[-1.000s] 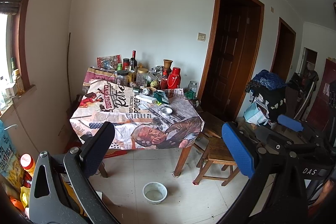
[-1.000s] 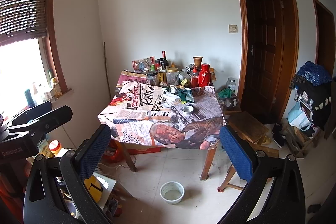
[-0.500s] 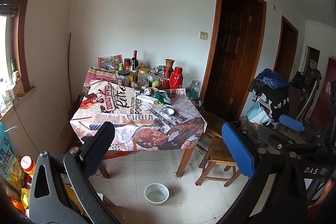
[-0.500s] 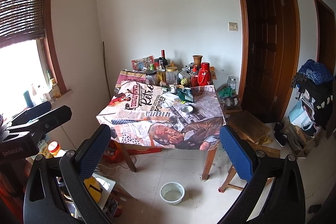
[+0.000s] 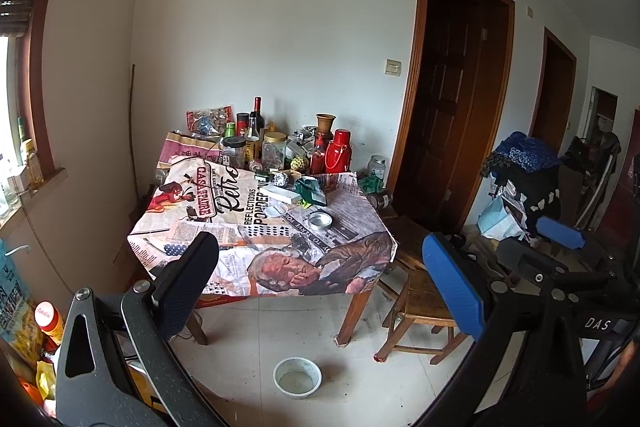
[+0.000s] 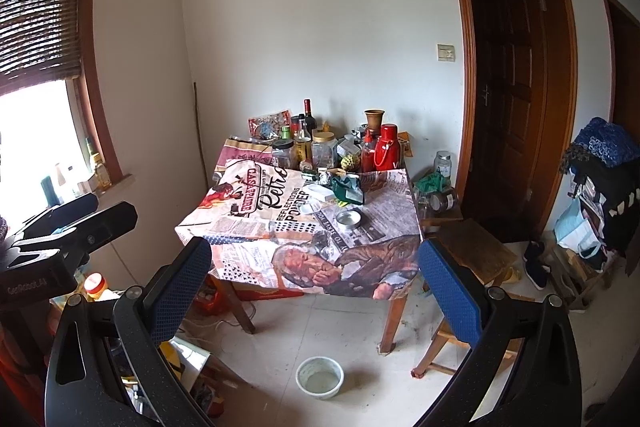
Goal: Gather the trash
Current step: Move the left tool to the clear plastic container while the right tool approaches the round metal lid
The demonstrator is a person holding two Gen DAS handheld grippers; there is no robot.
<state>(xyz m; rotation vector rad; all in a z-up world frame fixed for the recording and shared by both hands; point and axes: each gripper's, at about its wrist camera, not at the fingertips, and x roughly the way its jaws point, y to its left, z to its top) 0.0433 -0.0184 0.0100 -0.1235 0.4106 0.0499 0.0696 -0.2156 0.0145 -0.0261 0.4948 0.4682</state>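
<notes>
A table (image 5: 224, 227) with a printed newspaper-style cloth stands against the far wall; it also shows in the right wrist view (image 6: 248, 227). On it lie a crumpled green wrapper (image 5: 310, 189) (image 6: 347, 187), a white flat box (image 5: 280, 194), a foil ball (image 5: 280, 179) and a round metal tin lid (image 5: 320, 221) (image 6: 349, 218). My left gripper (image 5: 320, 267) is open and empty, well short of the table. My right gripper (image 6: 314, 273) is open and empty, also well back. The right gripper body shows at the right of the left wrist view (image 5: 560, 259).
Bottles, jars and a red thermos (image 5: 337, 151) crowd the table's back edge. A white bowl (image 5: 297, 377) (image 6: 320, 375) sits on the floor in front. A wooden stool (image 5: 420, 299) stands right of the table. Clutter lies under the window at left; dark doors at right.
Both grippers have drifted slightly closer to the table; the table looks a little larger. Both stay open and empty.
</notes>
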